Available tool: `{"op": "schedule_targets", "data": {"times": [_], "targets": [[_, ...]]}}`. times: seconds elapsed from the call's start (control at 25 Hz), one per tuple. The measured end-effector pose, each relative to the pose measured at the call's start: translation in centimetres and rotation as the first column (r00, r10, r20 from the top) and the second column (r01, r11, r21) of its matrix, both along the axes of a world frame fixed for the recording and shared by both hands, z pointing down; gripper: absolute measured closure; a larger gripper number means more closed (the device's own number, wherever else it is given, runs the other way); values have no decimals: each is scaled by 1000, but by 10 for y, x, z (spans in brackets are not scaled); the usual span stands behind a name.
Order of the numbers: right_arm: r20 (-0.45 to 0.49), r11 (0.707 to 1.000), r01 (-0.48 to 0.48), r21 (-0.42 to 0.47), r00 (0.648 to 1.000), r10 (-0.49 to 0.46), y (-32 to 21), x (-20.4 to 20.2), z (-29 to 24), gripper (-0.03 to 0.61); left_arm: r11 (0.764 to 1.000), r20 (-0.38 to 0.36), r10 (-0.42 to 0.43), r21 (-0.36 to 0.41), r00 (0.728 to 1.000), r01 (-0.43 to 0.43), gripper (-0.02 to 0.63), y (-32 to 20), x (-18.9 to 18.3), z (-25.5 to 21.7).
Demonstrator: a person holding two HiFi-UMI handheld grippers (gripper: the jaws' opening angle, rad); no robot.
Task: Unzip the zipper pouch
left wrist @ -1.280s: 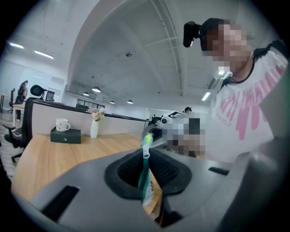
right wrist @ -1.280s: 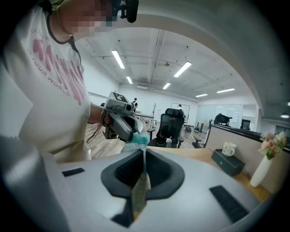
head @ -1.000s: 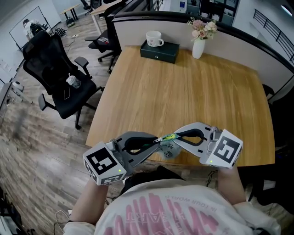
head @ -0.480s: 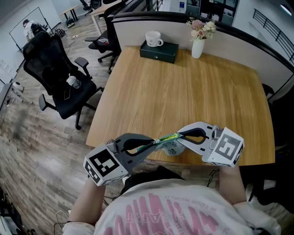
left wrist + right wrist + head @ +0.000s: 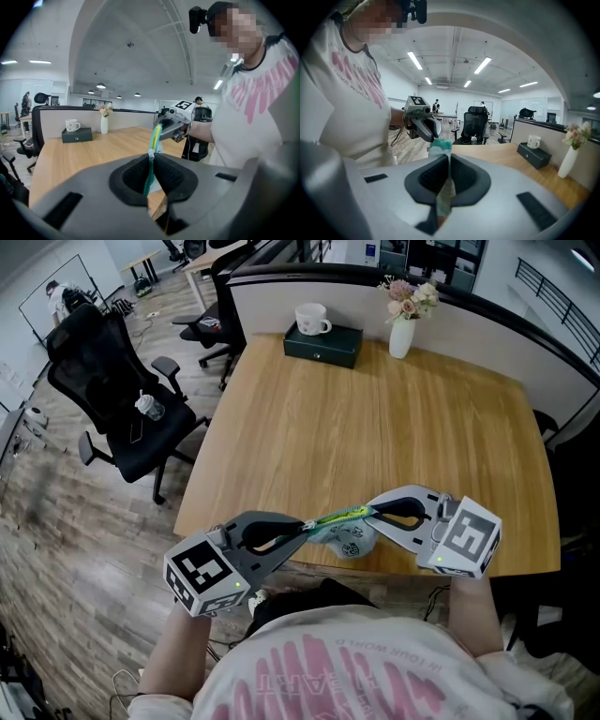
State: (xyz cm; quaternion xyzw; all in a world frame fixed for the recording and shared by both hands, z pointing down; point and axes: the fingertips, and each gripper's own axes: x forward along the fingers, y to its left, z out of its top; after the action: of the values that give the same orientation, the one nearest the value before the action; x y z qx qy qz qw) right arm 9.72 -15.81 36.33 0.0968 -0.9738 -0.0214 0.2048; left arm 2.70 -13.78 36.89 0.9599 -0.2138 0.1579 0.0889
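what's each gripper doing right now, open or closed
Left gripper: closed on one end of the zipper pouch.
Right gripper: closed on the pouch's other end.

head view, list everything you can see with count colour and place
table: 1, light wood, centre
box: 1, dark green, table's far edge
mug: 1, white, on the box
vase: 1, white with pink flowers, right of the box
office chairs: at least 2, black, floor left of the table
zipper pouch: 1, teal and white, over the table's near edge, stretched between both tongs
left tongs: 1, dark grey, shut on the pouch's left end
right tongs: 1, light grey, shut on its right end
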Motion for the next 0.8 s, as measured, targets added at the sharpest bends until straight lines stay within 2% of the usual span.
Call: {"op": "schedule_targets", "data": {"times": [0.4,0.8], "targets": [[22,999,-31,14,999,31,2,4,-7,575,1000,-26,-27,-4,999,27,578,5,-7,-4],[49,997,-75,-15,996,76,-13,10,-8,575,997,-3,-73,-30,997,73,578,2,-29,1]]}}
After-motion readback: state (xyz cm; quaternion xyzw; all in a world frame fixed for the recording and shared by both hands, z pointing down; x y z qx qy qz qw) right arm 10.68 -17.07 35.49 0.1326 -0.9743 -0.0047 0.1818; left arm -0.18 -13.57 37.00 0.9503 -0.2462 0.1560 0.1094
